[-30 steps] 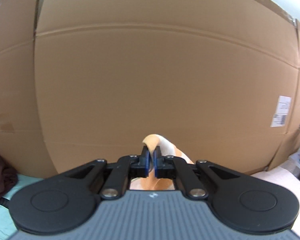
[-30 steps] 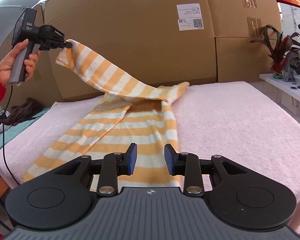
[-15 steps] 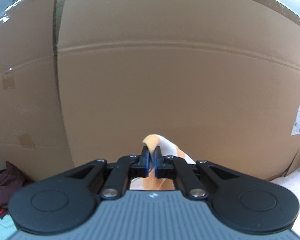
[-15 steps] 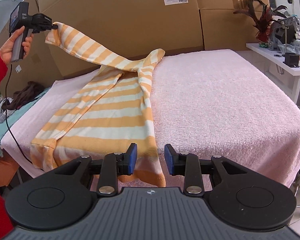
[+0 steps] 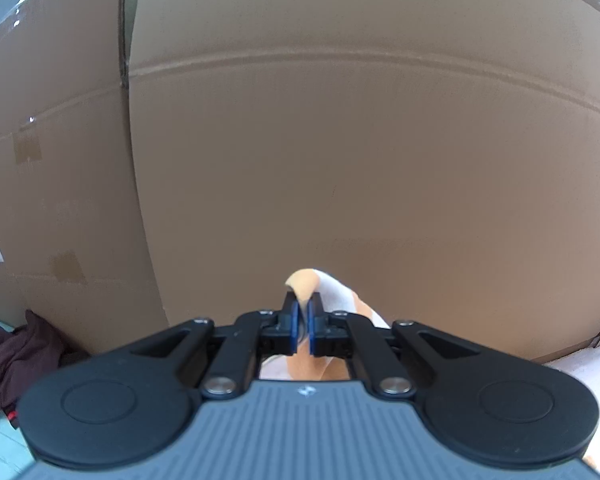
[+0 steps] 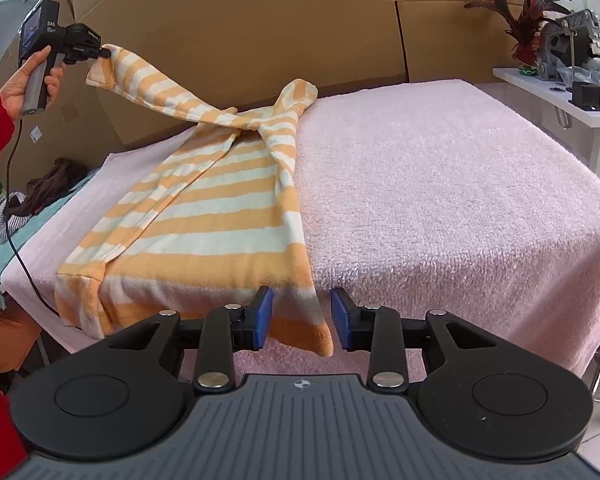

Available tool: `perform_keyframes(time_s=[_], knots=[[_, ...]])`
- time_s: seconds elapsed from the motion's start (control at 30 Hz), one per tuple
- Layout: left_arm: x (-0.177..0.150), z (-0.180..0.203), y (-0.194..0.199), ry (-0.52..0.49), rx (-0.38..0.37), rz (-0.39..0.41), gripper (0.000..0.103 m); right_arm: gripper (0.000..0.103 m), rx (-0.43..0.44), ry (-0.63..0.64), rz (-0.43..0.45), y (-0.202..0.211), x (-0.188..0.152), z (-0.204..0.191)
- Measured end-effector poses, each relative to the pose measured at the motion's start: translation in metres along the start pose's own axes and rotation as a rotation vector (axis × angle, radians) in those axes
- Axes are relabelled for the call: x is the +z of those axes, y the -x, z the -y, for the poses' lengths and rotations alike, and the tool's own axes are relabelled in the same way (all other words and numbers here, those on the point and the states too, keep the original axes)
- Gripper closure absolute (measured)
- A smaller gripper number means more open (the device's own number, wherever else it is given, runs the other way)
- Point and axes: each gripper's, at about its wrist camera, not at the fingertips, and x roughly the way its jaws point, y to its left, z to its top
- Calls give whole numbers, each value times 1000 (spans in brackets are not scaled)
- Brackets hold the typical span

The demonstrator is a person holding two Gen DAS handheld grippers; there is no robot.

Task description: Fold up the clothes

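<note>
My left gripper (image 5: 300,322) faces a cardboard wall (image 5: 340,160) close ahead. Right of the striped garment (image 6: 220,216), the pink towel (image 6: 440,184) lies bare; a side table (image 6: 560,96) stands beyond its right edge.

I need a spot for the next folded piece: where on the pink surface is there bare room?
The pink towel-covered surface is bare from the striped garment across to its right edge and from the cardboard boxes to the near edge. The left strip is taken by the garment, one sleeve pinched in the left gripper. The right gripper straddles the hem corner.
</note>
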Motion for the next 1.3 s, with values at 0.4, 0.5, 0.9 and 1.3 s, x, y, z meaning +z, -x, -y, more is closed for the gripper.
perform_keyframes(time_s=[0.4, 0.5, 0.9, 1.3], knots=[[7, 4, -3, 44, 40, 4, 103, 98, 124, 174, 58, 29, 16, -39], [8, 9, -6, 50, 59, 8, 103, 98, 244, 213, 13, 16, 13, -62], [26, -17, -2, 63, 52, 17, 103, 58, 173, 338, 85, 12, 12, -93], [21, 5, 2, 36, 39, 25, 102, 98, 12, 365, 63, -13, 12, -96]])
